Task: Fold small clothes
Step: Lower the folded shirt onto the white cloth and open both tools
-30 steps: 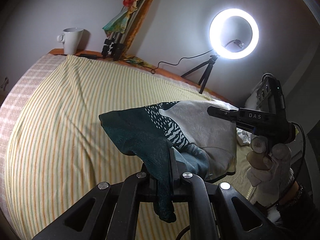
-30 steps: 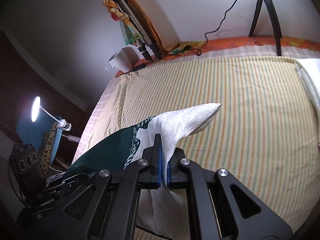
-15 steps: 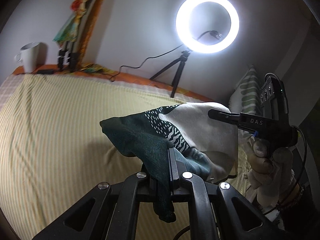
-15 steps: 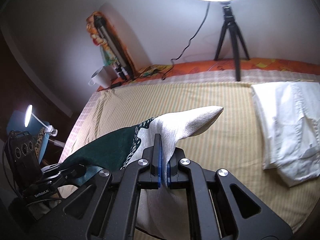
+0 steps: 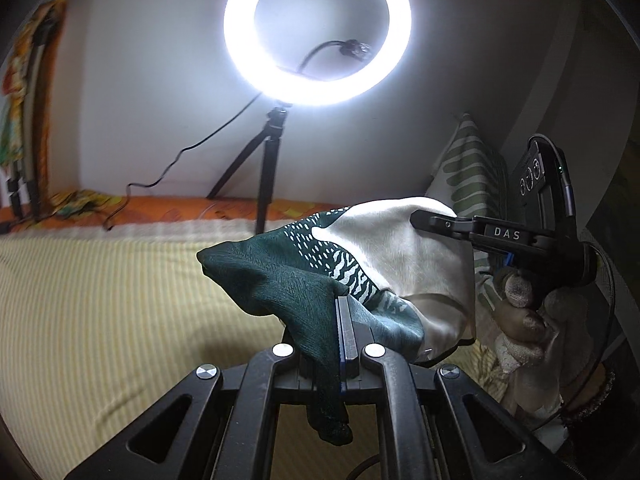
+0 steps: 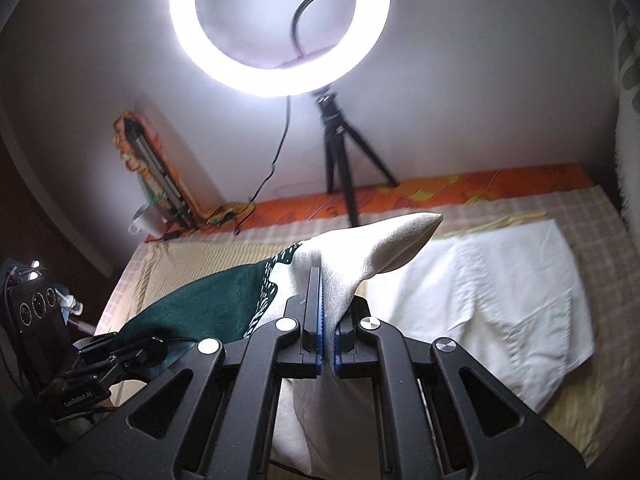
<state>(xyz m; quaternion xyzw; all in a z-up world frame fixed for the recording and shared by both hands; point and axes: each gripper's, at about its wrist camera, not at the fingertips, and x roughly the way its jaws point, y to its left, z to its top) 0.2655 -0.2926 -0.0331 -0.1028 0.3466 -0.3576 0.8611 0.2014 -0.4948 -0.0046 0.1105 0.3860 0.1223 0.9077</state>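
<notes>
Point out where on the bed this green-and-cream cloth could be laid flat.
Free: the striped sheet left of the held cloth, from the ring-light tripod toward the near edge. Crowded: the white garment covers the right side, and cables trail along the orange strip.

A ring light stands behind the bed; folded clothes lie on it.

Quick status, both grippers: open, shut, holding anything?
Left gripper: shut on the dark green end of the green-and-white cloth.
Right gripper: shut on the white end of the same cloth.
</notes>
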